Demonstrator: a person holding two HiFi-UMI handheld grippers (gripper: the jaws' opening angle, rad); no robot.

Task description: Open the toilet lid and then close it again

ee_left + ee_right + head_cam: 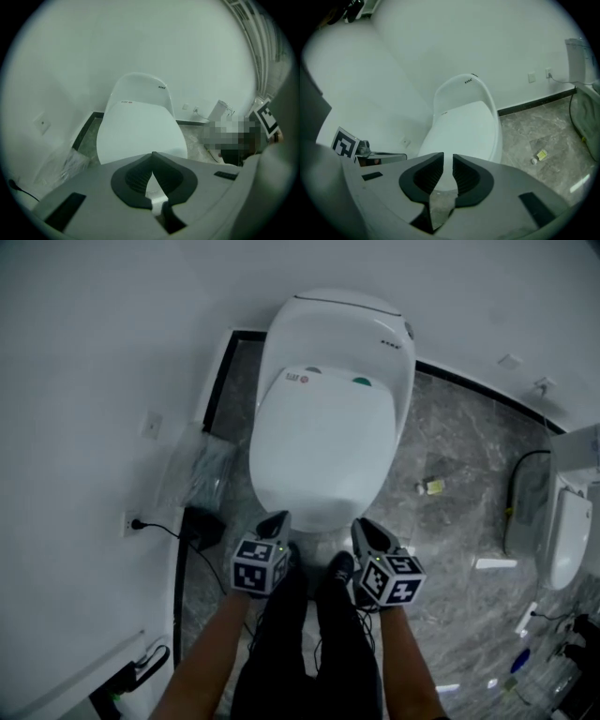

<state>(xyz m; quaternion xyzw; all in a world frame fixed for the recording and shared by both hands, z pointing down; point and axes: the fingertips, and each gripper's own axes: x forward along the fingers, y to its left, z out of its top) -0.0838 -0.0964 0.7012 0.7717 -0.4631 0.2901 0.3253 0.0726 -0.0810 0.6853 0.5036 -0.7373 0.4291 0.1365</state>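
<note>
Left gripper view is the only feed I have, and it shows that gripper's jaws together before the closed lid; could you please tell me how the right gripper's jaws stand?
Observer: The right gripper has its jaws a narrow gap apart, with nothing between them.
Operator: Thank you. Where does it sit relative to mine?
Observer: In the head view they are side by side at the front of the toilet lid, the left gripper toward its left, the right toward its right.
Operator: Is anything lying on the floor over there?
Observer: A small yellowish item lies on the grey floor, off to the lid's right.
</note>
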